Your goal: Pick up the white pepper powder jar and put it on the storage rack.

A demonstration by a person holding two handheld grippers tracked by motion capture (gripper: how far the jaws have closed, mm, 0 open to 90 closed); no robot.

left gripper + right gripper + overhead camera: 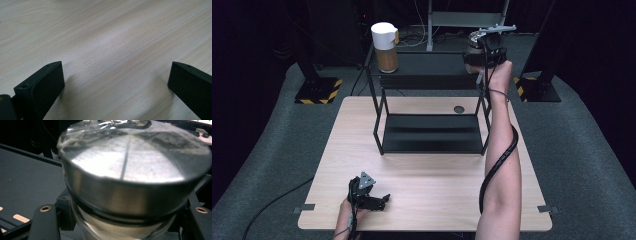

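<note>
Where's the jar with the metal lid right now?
High view, top right: the jar is held in the right gripper over the black shelf, across from the white-lidded canister.

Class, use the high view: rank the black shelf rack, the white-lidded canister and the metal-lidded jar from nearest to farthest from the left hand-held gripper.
From the left hand-held gripper:
1. Black shelf rack, mid-table, just beyond.
2. White-lidded canister, top shelf, left end.
3. Metal-lidded jar, far right, clamped in the right hand-held gripper.

No words to read

No letters, numbers or brand names can be read anywhere; the yellow and black stripes on the stand feet [318, 93] at upper left are only a pattern.
</note>
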